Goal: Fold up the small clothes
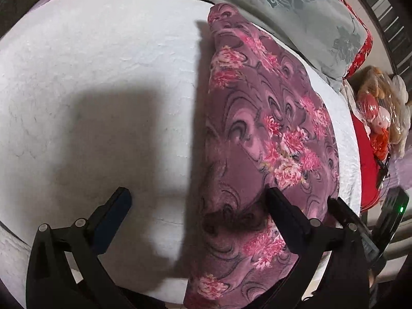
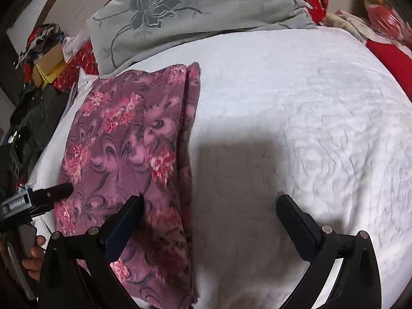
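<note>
Left gripper (image 1: 198, 200): jaws wide, holding nothing, above the bed.
Right gripper (image 2: 209, 206): jaws wide, holding nothing.
Purple floral garment (image 2: 128, 154): folded into a long strip on the white bedspread (image 2: 309, 116), near the grey pillow (image 2: 193, 7).

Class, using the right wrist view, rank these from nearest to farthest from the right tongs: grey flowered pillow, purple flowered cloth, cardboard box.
1. purple flowered cloth: under the left finger of the right tongs.
2. grey flowered pillow: ahead, at the bed's head.
3. cardboard box: far left, off the bed.
</note>
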A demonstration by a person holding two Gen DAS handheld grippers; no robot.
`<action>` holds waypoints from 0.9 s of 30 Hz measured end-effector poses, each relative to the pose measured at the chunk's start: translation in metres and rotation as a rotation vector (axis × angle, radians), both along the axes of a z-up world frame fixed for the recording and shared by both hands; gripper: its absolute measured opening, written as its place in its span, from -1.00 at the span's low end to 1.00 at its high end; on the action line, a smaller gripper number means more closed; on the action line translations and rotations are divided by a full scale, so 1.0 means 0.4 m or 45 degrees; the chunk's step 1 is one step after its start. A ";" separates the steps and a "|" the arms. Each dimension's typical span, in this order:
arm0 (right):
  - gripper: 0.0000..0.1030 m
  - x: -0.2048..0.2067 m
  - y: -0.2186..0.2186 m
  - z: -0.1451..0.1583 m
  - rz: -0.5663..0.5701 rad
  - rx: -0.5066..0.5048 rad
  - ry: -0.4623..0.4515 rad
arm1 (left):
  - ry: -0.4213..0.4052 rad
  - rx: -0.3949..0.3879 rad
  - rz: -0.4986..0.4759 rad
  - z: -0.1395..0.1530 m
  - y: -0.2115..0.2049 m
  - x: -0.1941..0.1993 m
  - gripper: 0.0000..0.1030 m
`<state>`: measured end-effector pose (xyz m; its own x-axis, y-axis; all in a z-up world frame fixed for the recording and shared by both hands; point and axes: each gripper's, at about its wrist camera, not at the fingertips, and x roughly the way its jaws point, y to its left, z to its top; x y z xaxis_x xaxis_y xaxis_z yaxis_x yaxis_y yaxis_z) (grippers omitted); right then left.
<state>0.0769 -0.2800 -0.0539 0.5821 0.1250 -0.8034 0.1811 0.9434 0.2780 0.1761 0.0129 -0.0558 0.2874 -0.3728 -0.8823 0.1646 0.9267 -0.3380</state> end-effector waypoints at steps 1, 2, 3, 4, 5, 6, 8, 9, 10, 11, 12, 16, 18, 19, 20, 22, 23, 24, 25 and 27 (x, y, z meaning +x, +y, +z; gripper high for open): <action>0.99 0.000 0.003 0.001 0.016 -0.017 0.004 | 0.004 0.004 0.003 -0.001 0.001 0.000 1.00; 0.99 -0.001 0.000 0.001 0.021 -0.011 0.009 | 0.002 0.015 -0.001 -0.002 0.000 0.000 1.00; 0.99 -0.002 -0.004 0.003 0.023 -0.006 0.018 | 0.000 0.042 -0.011 -0.002 -0.007 0.000 1.00; 0.99 -0.002 -0.003 0.006 0.026 -0.021 0.035 | -0.001 0.058 -0.012 0.000 -0.012 -0.001 1.00; 0.99 0.002 0.004 0.013 0.022 -0.058 0.057 | 0.002 0.066 -0.012 0.002 -0.018 -0.003 1.00; 0.99 0.005 0.009 0.024 0.015 -0.095 0.072 | 0.007 0.073 -0.015 0.005 -0.018 -0.004 1.00; 0.99 -0.009 0.036 0.054 0.005 -0.211 0.071 | 0.010 0.090 0.014 0.017 -0.015 -0.015 1.00; 0.99 -0.021 0.047 0.069 0.018 -0.264 0.059 | -0.012 0.092 0.038 0.031 -0.017 -0.023 1.00; 0.99 -0.039 0.061 0.086 0.046 -0.302 0.040 | -0.040 0.095 0.048 0.042 -0.013 -0.041 1.00; 0.99 -0.055 0.073 0.100 0.074 -0.323 0.026 | -0.081 0.120 0.034 0.058 -0.012 -0.070 1.00; 0.99 -0.070 0.082 0.112 0.088 -0.344 0.013 | -0.117 0.153 0.016 0.068 -0.014 -0.094 1.00; 1.00 -0.142 0.129 0.155 0.116 -0.433 -0.056 | -0.304 0.331 -0.053 0.100 -0.029 -0.207 1.00; 1.00 -0.158 0.142 0.169 0.112 -0.461 -0.083 | -0.375 0.389 -0.071 0.109 -0.026 -0.252 1.00; 1.00 -0.167 0.147 0.179 0.106 -0.462 -0.095 | -0.395 0.403 -0.078 0.113 -0.029 -0.265 1.00; 1.00 -0.174 0.152 0.186 0.098 -0.462 -0.104 | -0.411 0.410 -0.085 0.115 -0.030 -0.281 1.00; 1.00 -0.192 0.151 0.203 0.079 -0.459 -0.129 | -0.425 0.420 -0.080 0.119 -0.032 -0.304 1.00; 0.99 -0.198 0.153 0.211 0.071 -0.460 -0.139 | -0.427 0.422 -0.076 0.121 -0.025 -0.309 1.00; 1.00 -0.204 0.153 0.219 0.064 -0.464 -0.151 | -0.432 0.422 -0.070 0.124 -0.022 -0.316 1.00; 1.00 -0.206 0.153 0.224 0.061 -0.468 -0.160 | -0.435 0.423 -0.066 0.125 -0.027 -0.313 1.00; 1.00 -0.215 0.155 0.237 0.051 -0.482 -0.175 | -0.440 0.421 -0.056 0.134 -0.027 -0.312 1.00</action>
<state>-0.0091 -0.2180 0.0409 0.6883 -0.1403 -0.7117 0.1275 0.9892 -0.0717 0.0512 0.0019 -0.0023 0.5749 -0.1064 -0.8113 0.2567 0.9649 0.0553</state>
